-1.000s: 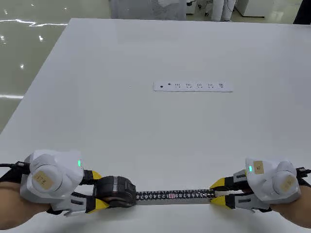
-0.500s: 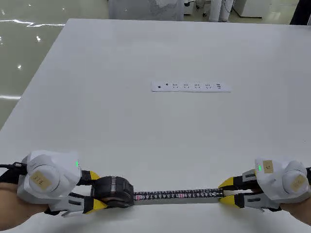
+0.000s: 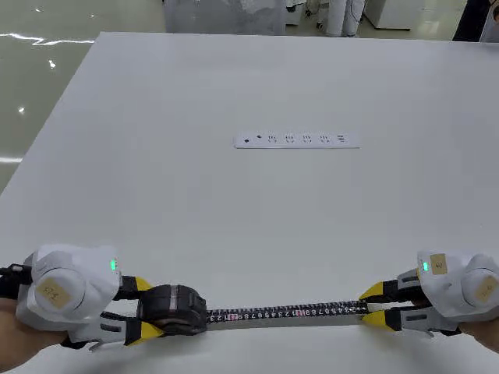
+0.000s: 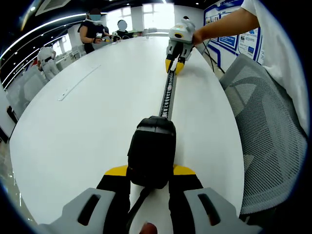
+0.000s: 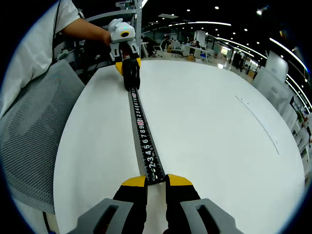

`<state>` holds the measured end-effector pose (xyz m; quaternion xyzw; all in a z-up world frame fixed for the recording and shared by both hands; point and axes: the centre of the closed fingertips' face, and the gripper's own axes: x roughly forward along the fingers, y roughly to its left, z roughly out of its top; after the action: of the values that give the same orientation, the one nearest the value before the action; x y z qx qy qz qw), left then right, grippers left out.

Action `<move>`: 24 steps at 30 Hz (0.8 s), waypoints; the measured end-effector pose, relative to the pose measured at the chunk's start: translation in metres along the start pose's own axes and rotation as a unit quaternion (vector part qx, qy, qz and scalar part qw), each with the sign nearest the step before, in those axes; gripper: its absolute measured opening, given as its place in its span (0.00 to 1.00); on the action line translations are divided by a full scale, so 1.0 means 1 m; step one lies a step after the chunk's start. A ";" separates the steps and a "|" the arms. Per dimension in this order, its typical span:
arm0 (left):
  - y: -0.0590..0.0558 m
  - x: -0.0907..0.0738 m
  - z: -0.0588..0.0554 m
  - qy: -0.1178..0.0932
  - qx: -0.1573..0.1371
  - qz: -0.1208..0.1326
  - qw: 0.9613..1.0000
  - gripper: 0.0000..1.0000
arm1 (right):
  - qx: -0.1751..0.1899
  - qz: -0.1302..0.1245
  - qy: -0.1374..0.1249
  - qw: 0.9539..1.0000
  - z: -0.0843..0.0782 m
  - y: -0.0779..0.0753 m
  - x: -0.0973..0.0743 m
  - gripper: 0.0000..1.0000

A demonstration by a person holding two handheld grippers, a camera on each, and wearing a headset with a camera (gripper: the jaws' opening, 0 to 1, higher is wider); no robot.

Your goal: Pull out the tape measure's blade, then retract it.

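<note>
Two grippers: left gripper [image 3: 150, 308] and right gripper [image 3: 373, 305], well apart along near edge of white table [image 3: 257, 218].
Progress: blade [image 3: 288, 312] drawn out across whole gap, numbers up; pull-out judged done or nearly so.
Remaining: retraction not yet begun; blade to be eased back into case.
Left jaws: clamped on both sides of black tape measure case [image 4: 152, 148], resting on table.
Right jaws: closed on blade's free end, yellow fingertips [image 5: 134, 181] either side of it.
Blade position: straight from case mouth to right jaws, low along table; contact with surface hard to tell.
Beyond: white power strip [image 3: 296, 140], mid-table, well apart from work.
</note>
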<state>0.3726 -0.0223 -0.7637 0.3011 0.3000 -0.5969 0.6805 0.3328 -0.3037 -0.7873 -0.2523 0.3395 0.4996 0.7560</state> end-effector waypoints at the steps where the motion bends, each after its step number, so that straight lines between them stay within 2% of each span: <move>1: 0.000 0.000 0.000 0.000 0.000 0.000 1.000 0.24 | 0.000 0.000 0.000 1.000 0.000 0.000 -0.001 0.11; 12: 0.000 0.000 0.000 0.002 0.001 0.000 1.000 0.24 | 0.002 -0.005 0.014 1.000 -0.013 -0.001 -0.006 0.11; 24: 0.000 0.001 0.001 0.000 -0.005 0.008 1.000 0.25 | 0.013 -0.001 0.007 1.000 -0.011 -0.002 -0.007 0.12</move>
<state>0.3725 -0.0236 -0.7638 0.3001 0.3000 -0.5900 0.6869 0.3301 -0.3166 -0.7896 -0.2466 0.3511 0.4925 0.7573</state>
